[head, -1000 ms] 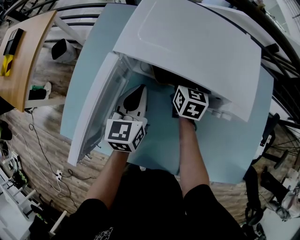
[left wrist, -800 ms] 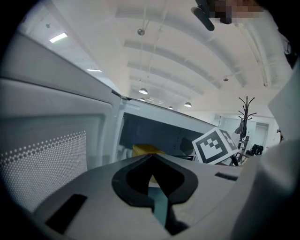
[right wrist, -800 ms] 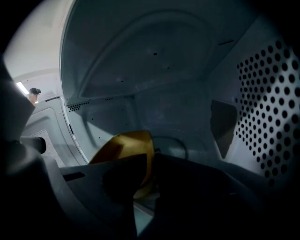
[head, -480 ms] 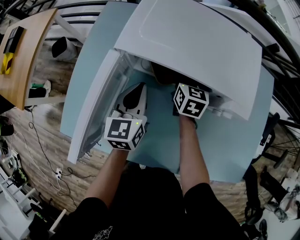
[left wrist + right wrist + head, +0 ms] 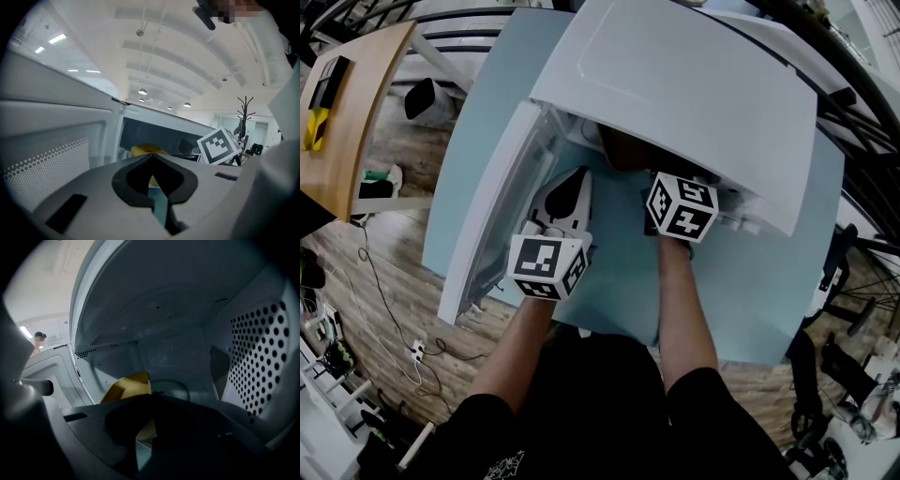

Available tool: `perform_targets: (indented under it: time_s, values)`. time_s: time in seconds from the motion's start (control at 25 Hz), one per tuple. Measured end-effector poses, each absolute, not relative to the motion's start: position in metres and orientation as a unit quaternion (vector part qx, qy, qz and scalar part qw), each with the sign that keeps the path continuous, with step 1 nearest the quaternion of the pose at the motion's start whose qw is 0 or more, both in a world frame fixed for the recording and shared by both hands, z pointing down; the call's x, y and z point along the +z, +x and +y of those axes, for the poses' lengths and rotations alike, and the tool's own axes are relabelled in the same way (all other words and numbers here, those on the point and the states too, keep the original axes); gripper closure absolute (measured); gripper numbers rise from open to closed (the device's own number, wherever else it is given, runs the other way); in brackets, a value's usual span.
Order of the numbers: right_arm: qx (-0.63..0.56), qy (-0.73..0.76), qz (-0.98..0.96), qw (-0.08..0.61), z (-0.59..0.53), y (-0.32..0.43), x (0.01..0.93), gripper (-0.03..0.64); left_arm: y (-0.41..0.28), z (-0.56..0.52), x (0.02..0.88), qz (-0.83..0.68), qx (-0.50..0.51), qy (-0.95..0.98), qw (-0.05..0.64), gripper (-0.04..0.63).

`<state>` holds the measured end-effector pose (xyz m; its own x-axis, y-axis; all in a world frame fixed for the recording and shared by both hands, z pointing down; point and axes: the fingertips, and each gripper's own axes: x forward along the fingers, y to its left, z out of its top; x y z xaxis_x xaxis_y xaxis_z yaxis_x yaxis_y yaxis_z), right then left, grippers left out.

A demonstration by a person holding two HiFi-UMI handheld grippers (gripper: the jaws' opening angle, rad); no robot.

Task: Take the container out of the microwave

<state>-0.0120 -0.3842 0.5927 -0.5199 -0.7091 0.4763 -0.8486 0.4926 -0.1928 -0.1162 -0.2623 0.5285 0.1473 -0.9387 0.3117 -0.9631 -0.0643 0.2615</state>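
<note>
Holds the left gripper (image 5: 151,156) clenched on nothing, low before the microwave (image 5: 675,94), beside its swung-open door (image 5: 487,225); reaches the right gripper (image 5: 152,393) into the cavity, tips pinched together on the near edge of the yellow container (image 5: 125,386); has that container inside the cavity, well left of the perforated side wall (image 5: 255,357).

Bright ceiling lights (image 5: 142,92), dim microwave cavity (image 5: 178,348), fisheye-bent edges.
</note>
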Motion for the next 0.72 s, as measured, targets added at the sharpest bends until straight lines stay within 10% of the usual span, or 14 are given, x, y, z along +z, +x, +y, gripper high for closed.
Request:
perform_targets:
  time_s: [0.72]
  values:
    - [0.23,0.467,-0.842,0.138,-0.346,0.001,0.57,0.597,-0.112,-0.241,0.508,-0.64,0.035,0.742,0.194,0.589]
